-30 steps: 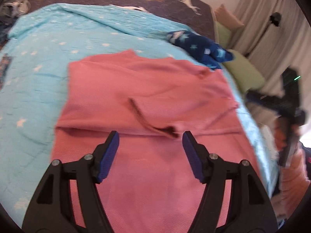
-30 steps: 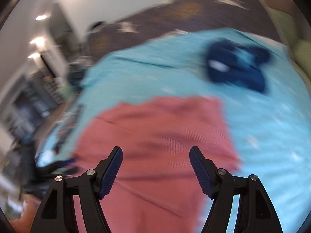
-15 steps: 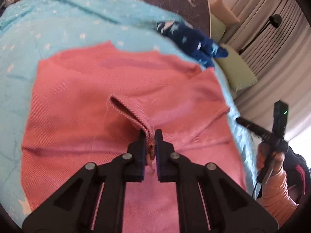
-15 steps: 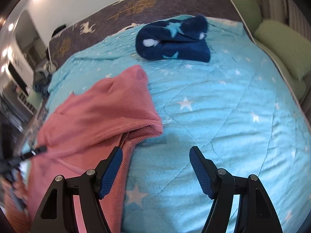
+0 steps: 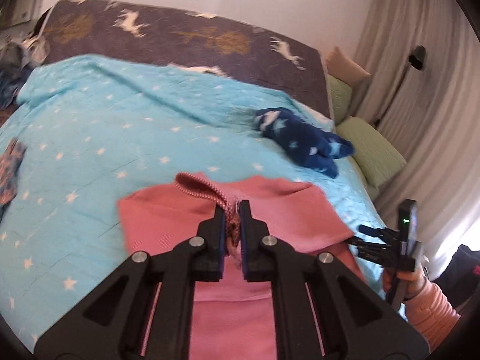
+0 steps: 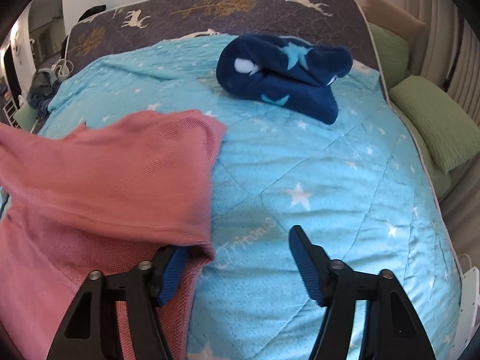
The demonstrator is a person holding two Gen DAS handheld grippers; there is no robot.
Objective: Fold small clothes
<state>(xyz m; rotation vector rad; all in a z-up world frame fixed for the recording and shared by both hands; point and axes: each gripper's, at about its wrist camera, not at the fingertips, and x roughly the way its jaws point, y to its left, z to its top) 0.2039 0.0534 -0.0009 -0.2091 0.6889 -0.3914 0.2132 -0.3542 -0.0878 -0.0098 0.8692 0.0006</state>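
Note:
A pink knitted garment (image 5: 186,219) lies on the light blue star quilt (image 5: 120,126). My left gripper (image 5: 231,210) is shut on a ribbed edge of the pink garment and holds that part lifted above the quilt. In the right wrist view the pink garment (image 6: 105,180) hangs in folds at the left, its edge draped over my right gripper's left finger. My right gripper (image 6: 240,258) is open over the quilt (image 6: 330,180), nothing between its fingers. It also shows at the right of the left wrist view (image 5: 387,246).
A folded dark blue star-patterned garment (image 6: 282,69) lies at the far side of the quilt. Green pillows (image 6: 432,126) and curtains are at the right. A patterned cloth (image 5: 10,174) lies at the quilt's left edge. A dark deer-print mattress edge (image 5: 180,39) runs behind.
My left gripper closed on the garment's ribbed edge and raised it, pulling the pink cloth up and toward me. My right gripper swung right over the quilt and stayed open.

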